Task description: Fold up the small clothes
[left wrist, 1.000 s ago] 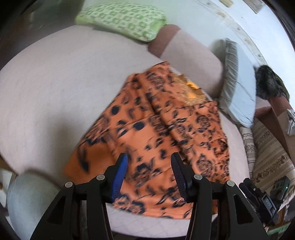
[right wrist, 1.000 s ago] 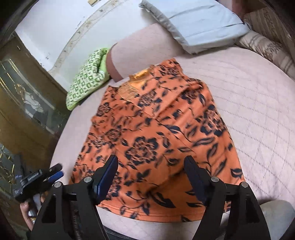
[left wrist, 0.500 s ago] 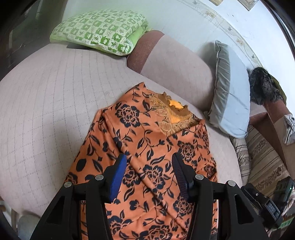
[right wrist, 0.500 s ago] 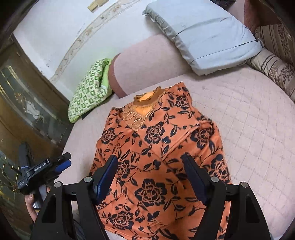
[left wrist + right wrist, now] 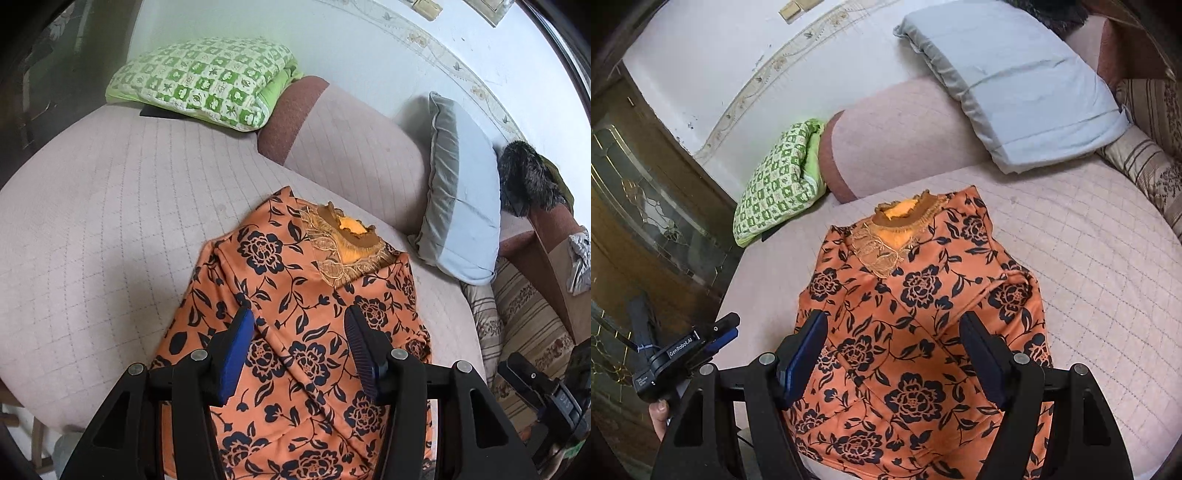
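- Orange floral-print knit top with lace collar (image 5: 295,295) lies flat on the pink quilted bed cover (image 5: 92,221), side panels already folded inward, collar toward the pink bolster (image 5: 351,147).
- Handling, judged: light, limp, probably slick fabric; folds could slide apart. Best hold looks to be the hem corners, pinching all layers together.
- Left gripper (image 5: 298,332): jaws apart, nothing between them, above the top's lower half.
- Right gripper (image 5: 892,339): jaws wide, empty, likewise over the lower half, clear of the cloth.
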`<state>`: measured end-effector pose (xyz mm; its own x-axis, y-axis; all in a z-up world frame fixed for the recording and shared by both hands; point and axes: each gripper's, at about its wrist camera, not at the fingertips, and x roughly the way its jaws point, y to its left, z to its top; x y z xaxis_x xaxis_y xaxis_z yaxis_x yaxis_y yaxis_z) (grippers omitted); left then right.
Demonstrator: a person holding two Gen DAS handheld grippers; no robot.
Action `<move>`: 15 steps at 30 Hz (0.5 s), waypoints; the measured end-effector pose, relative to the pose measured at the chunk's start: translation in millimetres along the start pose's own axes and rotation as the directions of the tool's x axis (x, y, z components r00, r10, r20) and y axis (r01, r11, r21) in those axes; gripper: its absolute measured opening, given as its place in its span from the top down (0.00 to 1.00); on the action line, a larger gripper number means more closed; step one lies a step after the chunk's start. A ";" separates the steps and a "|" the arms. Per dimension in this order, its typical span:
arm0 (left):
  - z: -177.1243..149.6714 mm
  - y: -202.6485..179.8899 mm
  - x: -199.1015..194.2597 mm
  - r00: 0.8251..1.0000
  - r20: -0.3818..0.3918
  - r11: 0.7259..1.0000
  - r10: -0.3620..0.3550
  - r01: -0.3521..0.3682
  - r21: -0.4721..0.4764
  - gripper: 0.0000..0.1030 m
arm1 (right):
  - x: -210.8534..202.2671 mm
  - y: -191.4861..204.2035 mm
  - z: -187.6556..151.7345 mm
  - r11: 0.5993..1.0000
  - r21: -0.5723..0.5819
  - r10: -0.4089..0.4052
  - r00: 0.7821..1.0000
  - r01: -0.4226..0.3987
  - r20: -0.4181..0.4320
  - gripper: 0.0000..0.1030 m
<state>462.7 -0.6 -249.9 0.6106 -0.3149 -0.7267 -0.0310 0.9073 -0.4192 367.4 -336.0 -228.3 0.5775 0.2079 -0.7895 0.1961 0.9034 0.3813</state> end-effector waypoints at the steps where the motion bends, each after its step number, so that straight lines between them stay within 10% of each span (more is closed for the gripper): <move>1: -0.5 -0.3 -4.0 1.000 0.003 1.000 -0.003 0.003 -0.001 0.51 | -3.1 2.3 0.2 1.000 0.003 -0.001 1.000 0.001 0.002 0.26; 15: -9.9 -10.8 -38.4 1.000 0.018 0.999 -0.017 0.016 0.048 0.49 | -31.2 11.4 -4.5 1.000 0.019 0.017 1.000 -0.017 0.002 0.26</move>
<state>431.7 -1.1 -222.9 0.6251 -0.3251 -0.7096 0.0171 0.9146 -0.4039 348.0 -330.5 -201.5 0.5823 0.2226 -0.7819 0.2013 0.8924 0.4039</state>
